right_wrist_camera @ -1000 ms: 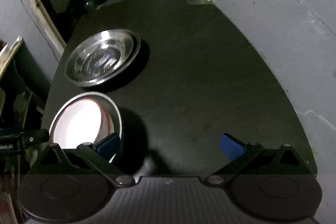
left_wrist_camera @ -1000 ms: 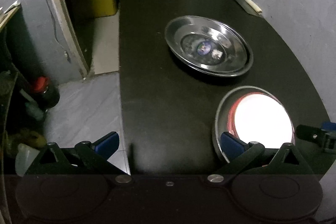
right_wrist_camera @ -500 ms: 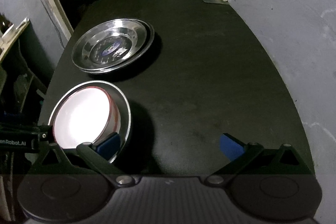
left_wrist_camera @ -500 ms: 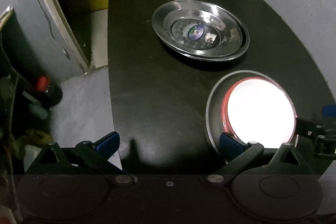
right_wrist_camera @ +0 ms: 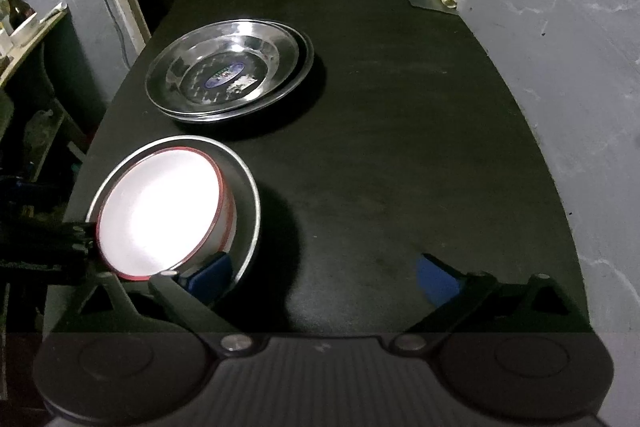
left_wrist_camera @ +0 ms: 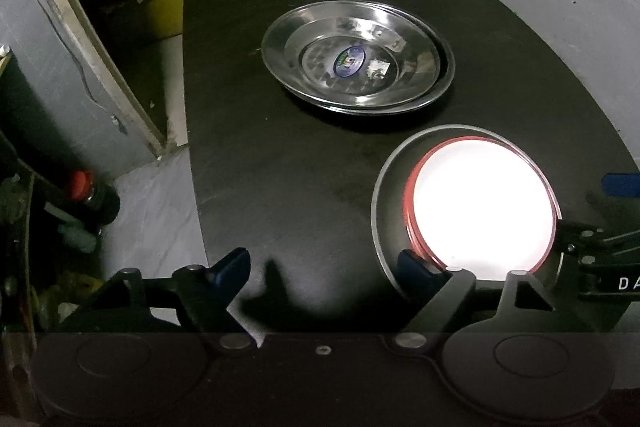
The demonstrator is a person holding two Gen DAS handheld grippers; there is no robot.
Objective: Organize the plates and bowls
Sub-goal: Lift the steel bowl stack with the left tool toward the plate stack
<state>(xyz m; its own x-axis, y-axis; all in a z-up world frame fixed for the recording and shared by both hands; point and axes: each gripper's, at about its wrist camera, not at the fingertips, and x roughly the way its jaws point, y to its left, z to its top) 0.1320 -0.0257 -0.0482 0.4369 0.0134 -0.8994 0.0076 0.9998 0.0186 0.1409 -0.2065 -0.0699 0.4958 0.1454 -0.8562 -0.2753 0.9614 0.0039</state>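
logging my view: black table [right_wrist_camera: 400, 147]; stacked steel plates [left_wrist_camera: 358, 57] at far side; red-rimmed white bowl [left_wrist_camera: 480, 203] inside steel bowl [right_wrist_camera: 246, 183], near edge; left gripper [left_wrist_camera: 324, 271] and right gripper [right_wrist_camera: 324, 273] both spread, empty.

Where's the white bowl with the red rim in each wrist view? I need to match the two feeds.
Left wrist: the white bowl sits lower right, nested in a steel bowl.
Right wrist: the white bowl sits lower left, in the same steel bowl.
Shared landmark: stacked steel plates behind it.
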